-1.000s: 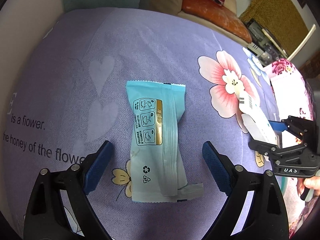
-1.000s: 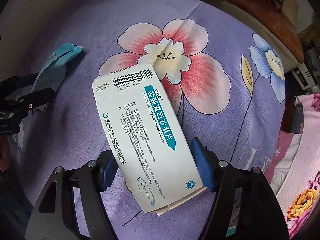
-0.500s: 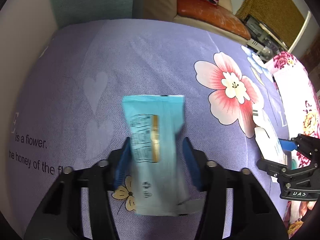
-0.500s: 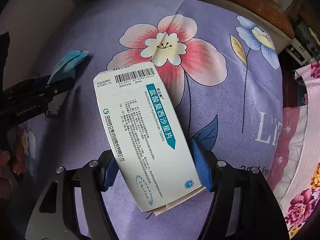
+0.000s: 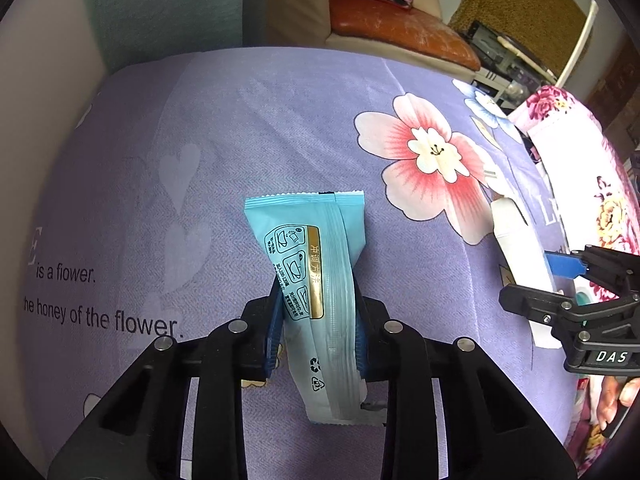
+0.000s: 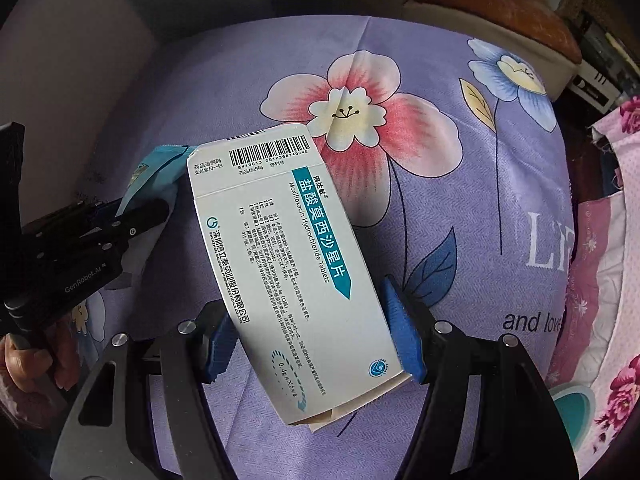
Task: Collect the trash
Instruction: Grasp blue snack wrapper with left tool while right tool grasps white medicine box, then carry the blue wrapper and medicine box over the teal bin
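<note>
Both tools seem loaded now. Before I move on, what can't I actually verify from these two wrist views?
- Any bin or bag for the trash: in neither view.
- Lower end of the blue sachet, left wrist view: partly behind the left tool, whose jaws have just been closing on it.
- Medicine box contents, right wrist view: only its printed face shows in the right tool.
- Small print on the box: too fine to read.

The white cardboard medicine box (image 6: 296, 272) hides the right end of the light-blue foil sachet (image 6: 154, 178) in the right wrist view. In the left wrist view only one narrow edge of that box (image 5: 520, 252) shows. The small print on the sachet (image 5: 316, 280) is too fine to read. Only fingertips of the person's hand (image 5: 616, 396) show at the picture's edge.
</note>
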